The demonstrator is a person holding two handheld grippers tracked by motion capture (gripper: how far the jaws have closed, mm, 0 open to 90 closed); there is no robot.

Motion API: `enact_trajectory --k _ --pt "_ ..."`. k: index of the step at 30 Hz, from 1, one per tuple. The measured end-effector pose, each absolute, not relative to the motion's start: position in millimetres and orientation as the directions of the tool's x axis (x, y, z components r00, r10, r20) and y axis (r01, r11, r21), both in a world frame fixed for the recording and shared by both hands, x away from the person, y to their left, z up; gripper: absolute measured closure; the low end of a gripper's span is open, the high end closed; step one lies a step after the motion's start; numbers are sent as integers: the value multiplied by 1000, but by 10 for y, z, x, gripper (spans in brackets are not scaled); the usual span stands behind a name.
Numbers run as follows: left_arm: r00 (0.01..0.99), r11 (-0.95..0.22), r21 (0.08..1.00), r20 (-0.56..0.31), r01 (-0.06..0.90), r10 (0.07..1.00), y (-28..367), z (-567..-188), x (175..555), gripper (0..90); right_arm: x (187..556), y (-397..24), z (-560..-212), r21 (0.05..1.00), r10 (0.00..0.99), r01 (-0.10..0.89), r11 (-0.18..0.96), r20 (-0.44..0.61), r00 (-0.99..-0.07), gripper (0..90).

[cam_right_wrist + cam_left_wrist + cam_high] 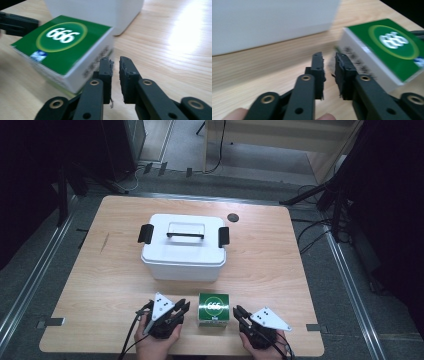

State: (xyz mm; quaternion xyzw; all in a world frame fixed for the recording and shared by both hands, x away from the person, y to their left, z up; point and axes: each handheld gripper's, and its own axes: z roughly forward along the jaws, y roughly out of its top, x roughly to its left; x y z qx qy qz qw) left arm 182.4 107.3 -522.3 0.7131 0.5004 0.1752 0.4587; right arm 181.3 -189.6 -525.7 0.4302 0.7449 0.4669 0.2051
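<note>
Closest to the near edge of the tabletop, the two hands hold their tongs level, one either side of the green box. The left gripper has its jaws parted only by a narrow gap with nothing between them; in the left gripper view its tips point just past the box's left side. The right gripper is the same — a slim gap, nothing held — and in the right gripper view its tips sit just beside the box's white side wall.

The green box, printed with a white "666" in a ring, lies flat near the middle of the near edge, touched by neither gripper as far as I can tell.

Farther in, toward the middle of the tabletop, stands a white storage bin with its lid on and black latches at both ends; a small dark disc lies beyond it near the far edge.

The risk, as I judge it: the box is far wider than either jaw gap, so closing in now would nudge or spin it rather than grip it — possibly toward the near edge. The lidded bin also cannot take the box yet.
</note>
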Motion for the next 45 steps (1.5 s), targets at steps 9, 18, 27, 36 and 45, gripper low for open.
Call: enact_trajectory --k 9,18,27,36,45 --pt "254 -21 851 -134 525 958 1832 -5220 1849 429 1914 -2158 -5235 901 829 407 150 110 -549 624" --pt "108 51 841 -129 538 986 2538 -5275 1865 122 1888 -2384 -5149 890 865 418 183 56 -498 294" --pt "58 77 833 -130 548 990 2918 -5352 1896 0 1905 -2611 -5135 870 903 453 193 23 -428 0" --pt "-7 119 854 -134 507 991 3112 -5453 1939 0 1959 -2784 -5068 854 916 481 198 14 -401 0" --pt "-10 100 873 -109 477 994 3212 -5485 2039 0 2107 -2862 -4858 824 880 497 272 -4 -474 0"
